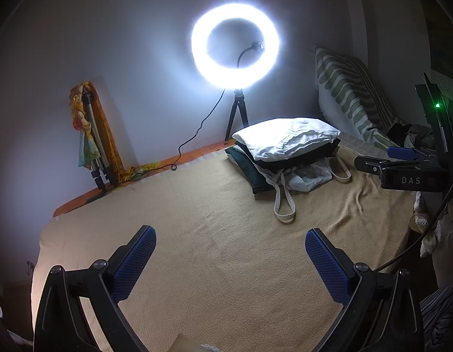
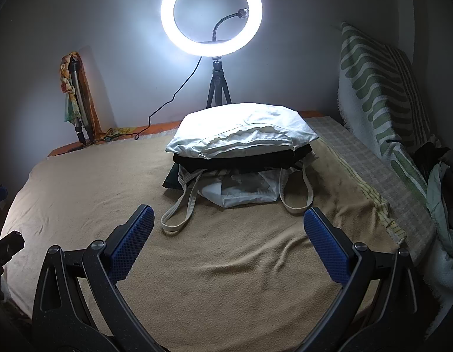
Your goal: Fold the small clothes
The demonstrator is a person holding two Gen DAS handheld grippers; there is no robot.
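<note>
A stack of folded clothes [image 1: 285, 143] [image 2: 241, 135] lies at the far side of the tan blanket [image 1: 211, 234] [image 2: 226, 264]. A white garment is on top, then a black one, with a dark green piece and a white bag with long cream straps [image 2: 179, 214] underneath. My left gripper [image 1: 231, 252] hovers open over bare blanket, well short and left of the stack. My right gripper [image 2: 229, 234] is open too, low over the blanket just in front of the straps. It also shows at the right edge of the left wrist view as the right gripper [image 1: 402, 164]. Neither holds anything.
A lit ring light on a small tripod [image 1: 235, 44] [image 2: 211, 11] stands behind the stack, its cable trailing left. A folded tripod wrapped in colourful cloth [image 1: 91, 135] leans on the wall. A green-striped cushion [image 2: 379, 88] and loose dark clothes [image 2: 437, 158] lie at the right.
</note>
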